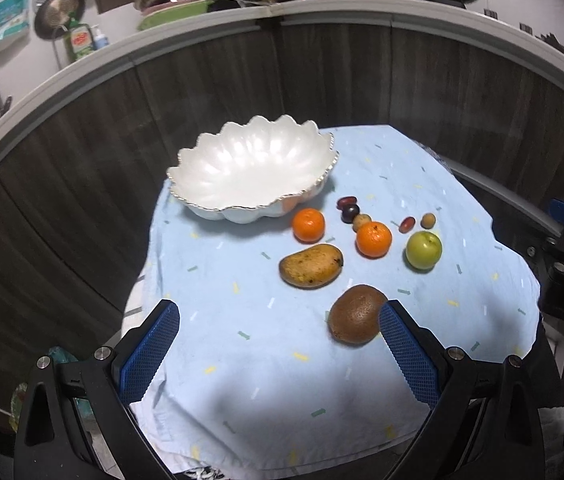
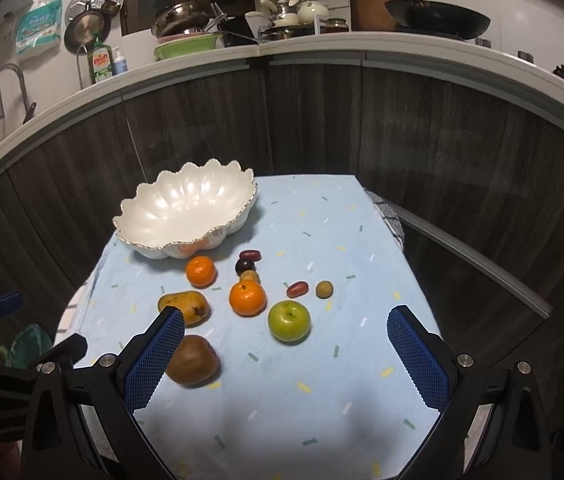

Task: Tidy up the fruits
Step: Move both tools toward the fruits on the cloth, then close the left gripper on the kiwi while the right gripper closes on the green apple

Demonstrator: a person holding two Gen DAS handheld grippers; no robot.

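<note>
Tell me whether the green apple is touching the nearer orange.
Apart. The right wrist view shows a strip of blue cloth between the green apple and the nearer orange.

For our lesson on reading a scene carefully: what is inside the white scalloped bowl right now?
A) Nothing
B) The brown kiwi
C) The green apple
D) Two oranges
A: the white scalloped bowl shows only its bare glossy inside, while every fruit, such as the round green apple, lies on the pale blue cloth.

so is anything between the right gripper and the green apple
Nothing visible. The right gripper hangs open with the green apple straight ahead on bare cloth; the kiwi sits off by its left finger.
</note>
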